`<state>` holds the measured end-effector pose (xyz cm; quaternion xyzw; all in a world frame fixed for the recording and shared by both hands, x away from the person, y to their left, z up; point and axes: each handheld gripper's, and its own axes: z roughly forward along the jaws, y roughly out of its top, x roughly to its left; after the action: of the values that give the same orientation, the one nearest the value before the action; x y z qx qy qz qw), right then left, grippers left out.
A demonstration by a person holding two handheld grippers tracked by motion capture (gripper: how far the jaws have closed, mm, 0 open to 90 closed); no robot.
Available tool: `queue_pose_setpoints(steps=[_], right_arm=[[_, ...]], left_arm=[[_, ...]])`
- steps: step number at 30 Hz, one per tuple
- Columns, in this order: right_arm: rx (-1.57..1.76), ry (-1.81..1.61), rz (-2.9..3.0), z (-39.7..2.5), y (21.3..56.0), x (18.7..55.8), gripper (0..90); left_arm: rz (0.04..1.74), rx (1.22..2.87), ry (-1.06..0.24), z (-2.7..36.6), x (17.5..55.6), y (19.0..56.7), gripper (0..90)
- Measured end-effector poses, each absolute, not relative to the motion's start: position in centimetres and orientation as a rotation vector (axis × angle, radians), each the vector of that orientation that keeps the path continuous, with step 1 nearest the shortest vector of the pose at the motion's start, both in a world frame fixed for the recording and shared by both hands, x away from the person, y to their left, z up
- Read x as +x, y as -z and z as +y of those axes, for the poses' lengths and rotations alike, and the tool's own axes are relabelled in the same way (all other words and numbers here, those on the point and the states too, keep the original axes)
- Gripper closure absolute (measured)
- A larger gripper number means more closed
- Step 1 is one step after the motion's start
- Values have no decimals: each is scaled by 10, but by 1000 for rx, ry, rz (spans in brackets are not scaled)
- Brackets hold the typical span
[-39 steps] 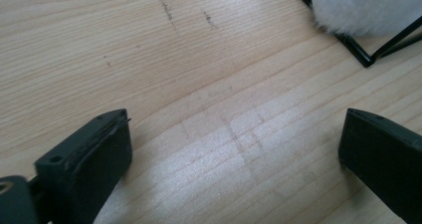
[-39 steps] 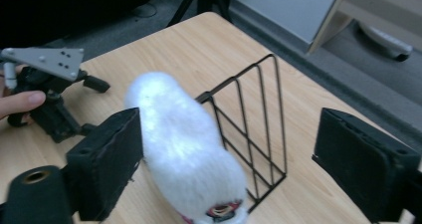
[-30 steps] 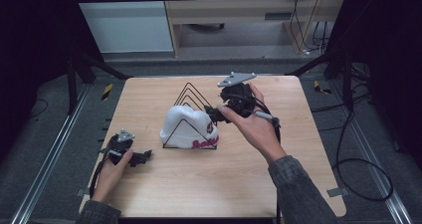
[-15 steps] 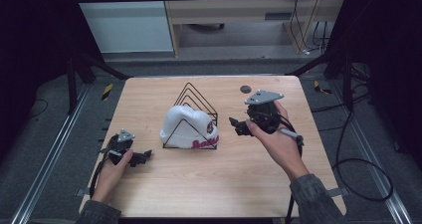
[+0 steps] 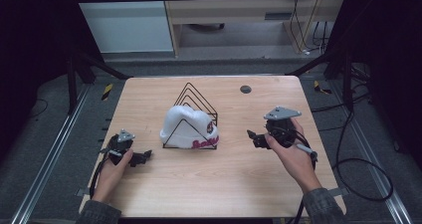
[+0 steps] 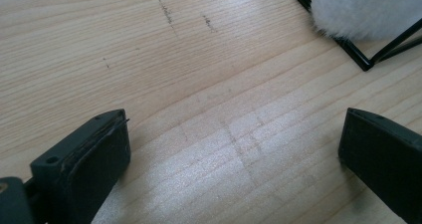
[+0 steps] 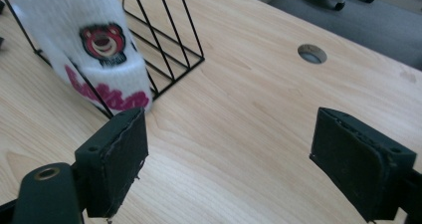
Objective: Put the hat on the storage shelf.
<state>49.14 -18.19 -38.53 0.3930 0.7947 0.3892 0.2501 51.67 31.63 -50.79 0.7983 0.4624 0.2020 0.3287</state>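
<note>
Right claw [image 5: 254, 137] hangs over the wooden table [image 5: 239, 184], jaws spread wide and released — nothing between them but bare wood in the right gripper view. Ahead of it and off its left jaw sits the white hat [image 7: 94, 45], bear patch and pink lettering facing the claw, lodged in the black wire rack [image 7: 164, 45]. The hat's lower edge appears just beyond the left jaw's tip in that view, though from the high view the claw stands apart from the rack, not touching. Farther ahead, to the right jaw's side, there's a round hole [image 7: 312, 54] in the tabletop.

Over to the left claw [image 5: 144, 157] — down low at the table, jaws also released, wide apart with only wood grain between them. Beyond its right jaw, up ahead, a corner of the wire rack [image 6: 358, 55] and a fuzzy white edge of the hat [image 6: 368, 10] — near, but clear of the jaws.

From above, the hat [image 5: 189, 127] rests in the front slots of the rack [image 5: 196, 97], between the two claws.
</note>
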Motion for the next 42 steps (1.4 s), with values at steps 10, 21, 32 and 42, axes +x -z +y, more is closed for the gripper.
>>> queue_pose_setpoints(steps=[10,21,32,42], right_arm=[[1127,-1035,2185,-192,423,488,153],[1233,-1009,2196,-199,467,488,153],[1386,-962,2093,-209,498,491,153],[1406,-929,2079,-207,511,490,137]], left_arm=[[1210,2089,-529,316,517,508,0],[1210,2089,-529,316,516,508,0],[1210,2089,-529,316,516,508,0],[1210,2089,-530,316,516,508,0]])
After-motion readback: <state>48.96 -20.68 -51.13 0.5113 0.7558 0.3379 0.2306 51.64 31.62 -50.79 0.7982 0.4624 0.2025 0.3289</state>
